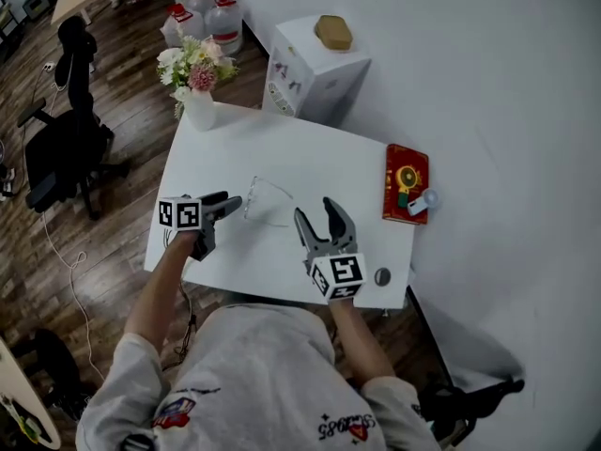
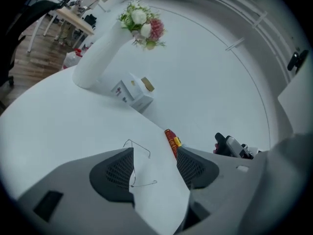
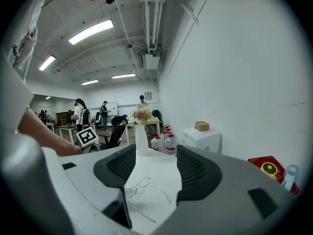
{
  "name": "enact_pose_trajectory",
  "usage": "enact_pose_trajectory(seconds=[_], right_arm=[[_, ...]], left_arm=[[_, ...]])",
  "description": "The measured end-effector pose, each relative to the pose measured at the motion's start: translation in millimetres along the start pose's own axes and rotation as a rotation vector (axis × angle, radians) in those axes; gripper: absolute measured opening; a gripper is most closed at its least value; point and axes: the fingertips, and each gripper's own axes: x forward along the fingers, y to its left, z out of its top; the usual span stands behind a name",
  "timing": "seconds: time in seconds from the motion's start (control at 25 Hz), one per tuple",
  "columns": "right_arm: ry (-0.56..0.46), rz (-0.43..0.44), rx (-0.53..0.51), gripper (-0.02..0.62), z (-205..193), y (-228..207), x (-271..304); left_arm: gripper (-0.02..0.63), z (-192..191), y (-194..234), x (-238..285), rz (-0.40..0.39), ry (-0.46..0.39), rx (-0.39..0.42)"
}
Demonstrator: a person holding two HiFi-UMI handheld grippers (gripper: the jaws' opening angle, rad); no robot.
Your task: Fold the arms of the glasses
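Jaws wide apart on left gripper (image 1: pixel 230 205) and right gripper (image 1: pixel 316 212), gripping nothing. Glasses (image 1: pixel 268 202) flat on table (image 1: pixel 310 158), arms unfolded: lens front just ahead of left fingers (image 2: pixel 117 173), arms running away from them; right fingers (image 3: pixel 200 173) farther off.

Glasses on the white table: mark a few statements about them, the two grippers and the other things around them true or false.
1. The glasses lie on the table with both arms unfolded. True.
2. The left gripper is shut on the glasses. False: its jaws stand apart and press on nothing.
3. The right gripper has open jaws with nothing gripped. True.
4. The vase of flowers stands beside the red book. False: the vase is at the far left corner, while the red book lies at the table's right edge.
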Motion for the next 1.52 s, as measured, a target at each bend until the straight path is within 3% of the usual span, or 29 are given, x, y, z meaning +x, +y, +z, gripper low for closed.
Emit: enact_pose_trajectory(seconds=[0.32,0.6,0.76,0.96,1.16,1.4,1.52], right_arm=[[0.044,0.021,0.028,0.249,-20.8,-22.5,22.9],[0.092,0.007,0.058,0.249,-41.7,-41.8,24.8],[0.107,-0.005,0.073,0.248,-50.6,-52.4,24.0],[0.115,-0.015,0.085,0.247,-57.0,-63.5,22.8],[0.12,-0.025,0.095,0.245,-60.2,-71.8,20.2],[0.124,-0.036,0.101,0.239,-64.6,-79.5,14.7],[0.121,-0.043,0.106,0.232,-64.7,-82.1,10.9]], left_arm=[[0.26,-4.1,37.8,41.1,-0.003,0.068,-0.153],[0.232,-18.8,62.3,71.3,0.012,0.164,-0.225],[0.17,-26.7,73.1,82.5,0.039,0.192,-0.232],[0.166,-32.3,73.9,93.9,-0.007,0.221,-0.315],[0.154,-41.3,77.5,101.8,0.011,0.281,-0.304],[0.088,-43.2,77.4,109.2,0.024,0.289,-0.274],[0.023,-42.4,77.2,109.2,0.044,0.283,-0.261]])
